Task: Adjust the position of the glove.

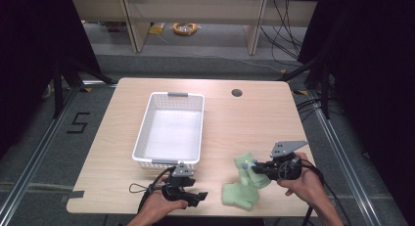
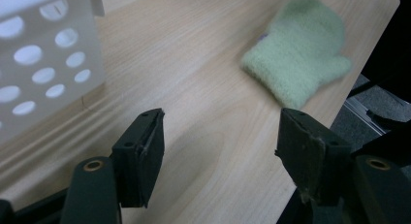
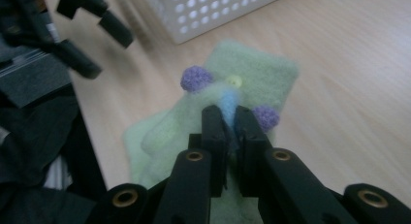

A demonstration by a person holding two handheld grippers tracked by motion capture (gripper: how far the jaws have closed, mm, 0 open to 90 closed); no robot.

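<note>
Two pale green mittens are near the table's front right. One mitten [image 1: 240,195] [image 2: 296,59] lies flat on the wood. The other mitten [image 1: 246,167] [image 3: 167,132], with purple pompoms and a blue patch, hangs partly lifted above the flat mitten [image 3: 264,71]. My right gripper [image 1: 255,167] [image 3: 229,115] is shut on its blue patch. My left gripper [image 1: 199,196] [image 2: 220,132] is low at the front edge, left of the mittens. Its jaws stand open with only bare wood between them. The left gripper [image 3: 92,32] also appears at the top left of the right gripper view.
A white perforated basket [image 1: 143,133] [image 2: 43,64] [image 3: 213,15] stands empty left of centre, just behind my left gripper. A round cable hole [image 1: 237,93] is at the back right of the table. The front table edge [image 1: 147,214] runs close under both hands.
</note>
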